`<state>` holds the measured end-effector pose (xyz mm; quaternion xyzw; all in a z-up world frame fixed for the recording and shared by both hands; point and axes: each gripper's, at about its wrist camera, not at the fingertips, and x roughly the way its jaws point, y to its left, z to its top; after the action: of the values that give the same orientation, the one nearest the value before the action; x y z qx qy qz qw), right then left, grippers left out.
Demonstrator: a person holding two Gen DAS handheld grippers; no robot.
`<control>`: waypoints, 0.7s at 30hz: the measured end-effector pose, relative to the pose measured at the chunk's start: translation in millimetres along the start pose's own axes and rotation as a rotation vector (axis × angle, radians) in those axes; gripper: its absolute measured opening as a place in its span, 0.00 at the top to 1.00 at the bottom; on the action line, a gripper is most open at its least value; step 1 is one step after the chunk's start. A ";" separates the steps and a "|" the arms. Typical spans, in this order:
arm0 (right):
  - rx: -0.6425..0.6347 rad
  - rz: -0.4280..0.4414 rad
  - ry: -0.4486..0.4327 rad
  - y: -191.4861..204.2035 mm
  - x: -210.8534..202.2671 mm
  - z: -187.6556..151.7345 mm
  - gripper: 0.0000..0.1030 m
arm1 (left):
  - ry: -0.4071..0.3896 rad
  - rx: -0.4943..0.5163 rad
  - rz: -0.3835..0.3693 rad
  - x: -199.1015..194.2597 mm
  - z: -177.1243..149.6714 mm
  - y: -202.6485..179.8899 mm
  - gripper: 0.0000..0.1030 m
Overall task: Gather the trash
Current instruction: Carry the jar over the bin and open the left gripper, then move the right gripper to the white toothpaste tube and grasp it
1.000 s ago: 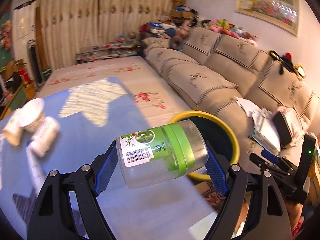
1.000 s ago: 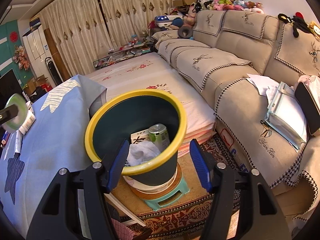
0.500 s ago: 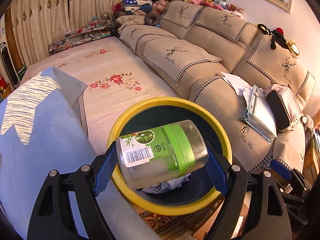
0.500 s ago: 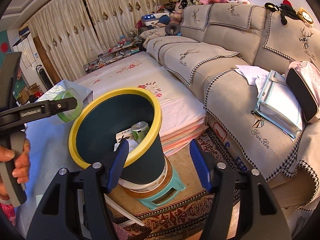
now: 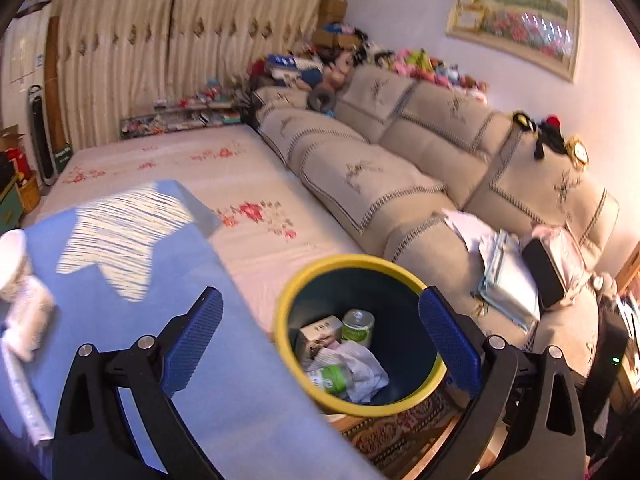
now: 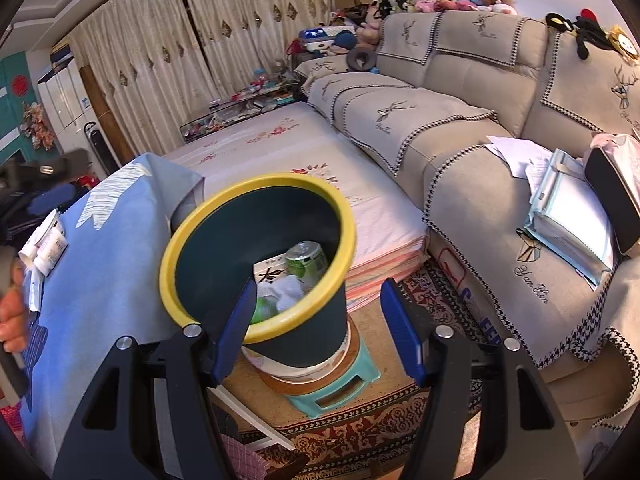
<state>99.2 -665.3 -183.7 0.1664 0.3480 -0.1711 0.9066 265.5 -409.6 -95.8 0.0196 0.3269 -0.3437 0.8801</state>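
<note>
A dark bin with a yellow rim point(image 5: 352, 261) point(image 6: 176, 248) stands on a teal stool beside the blue-clothed table point(image 5: 132, 320). Inside lie a green-labelled clear jar point(image 5: 330, 376), a green can point(image 5: 357, 327) point(image 6: 308, 260), a small box point(image 5: 320, 330) and crumpled paper point(image 5: 360, 368). My left gripper point(image 5: 320, 332) is open and empty, above the table's edge with the bin between its fingers. My right gripper point(image 6: 320, 328) is open and empty, just in front of the bin. White containers point(image 5: 20, 272) point(image 6: 46, 240) lie on the table's far left.
A beige sofa point(image 6: 460, 120) with papers and a black bag point(image 6: 612, 196) runs along the right. A floral-covered low bed point(image 5: 224, 184) lies behind the table. A patterned rug point(image 6: 352, 440) covers the floor under the stool.
My left gripper opened and the green-labelled jar dropped into the bin. The left gripper then drew back towards the table. The right gripper stayed open near the bin.
</note>
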 end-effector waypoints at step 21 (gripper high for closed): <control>-0.349 0.354 0.066 240.9 19.5 15.7 0.40 | -0.240 -0.317 0.611 -202.0 -94.7 277.4 0.05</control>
<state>224.4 -462.2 -142.0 0.0711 0.3671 0.0589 0.9256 272.6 -53.9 -104.0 -0.0609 0.2496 -0.0097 0.9664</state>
